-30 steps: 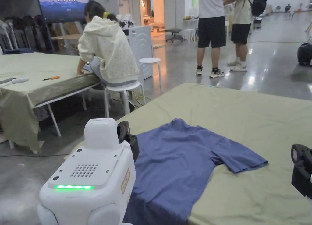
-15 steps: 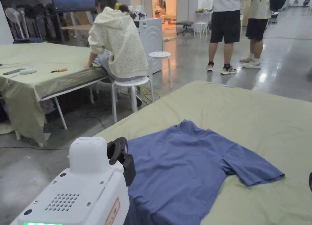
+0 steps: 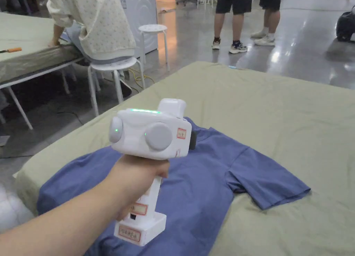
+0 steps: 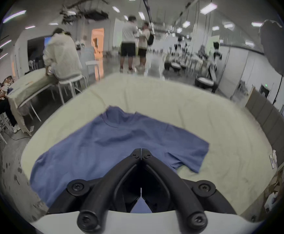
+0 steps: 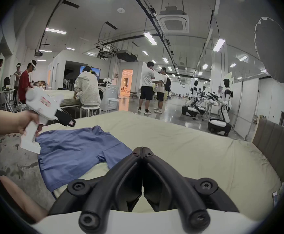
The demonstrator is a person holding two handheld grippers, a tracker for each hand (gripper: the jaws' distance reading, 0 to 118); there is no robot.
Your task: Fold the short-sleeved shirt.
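A blue short-sleeved shirt point(image 3: 204, 184) lies spread flat on the green sheet point(image 3: 277, 114), collar toward the far side and one sleeve point(image 3: 268, 182) stretched out to the right. Its hem hangs over the near left edge. A hand holds my left gripper point(image 3: 192, 139) in the air above the shirt's chest. The white body hides most of its jaws there. In the left gripper view the left gripper point(image 4: 141, 150) is shut and empty over the shirt point(image 4: 121, 141). My right gripper point(image 5: 143, 149) is also shut and empty, hovering near the sleeve point(image 5: 115, 155). Farther off is the left gripper point(image 5: 70, 122).
A person sits on a white stool point(image 3: 112, 68) at a second green table point(image 3: 31, 59) to the left. Another stool point(image 3: 152, 28) and a washing machine point(image 3: 138, 10) stand behind. Two people point(image 3: 235, 10) stand on the floor beyond. Wheeled robots point(image 5: 222, 112) and a brown panel point(image 5: 276, 141) are to the right.
The head camera has tilted down. My left gripper has risen from the near left corner and come forward over the shirt. The shirt has not moved.
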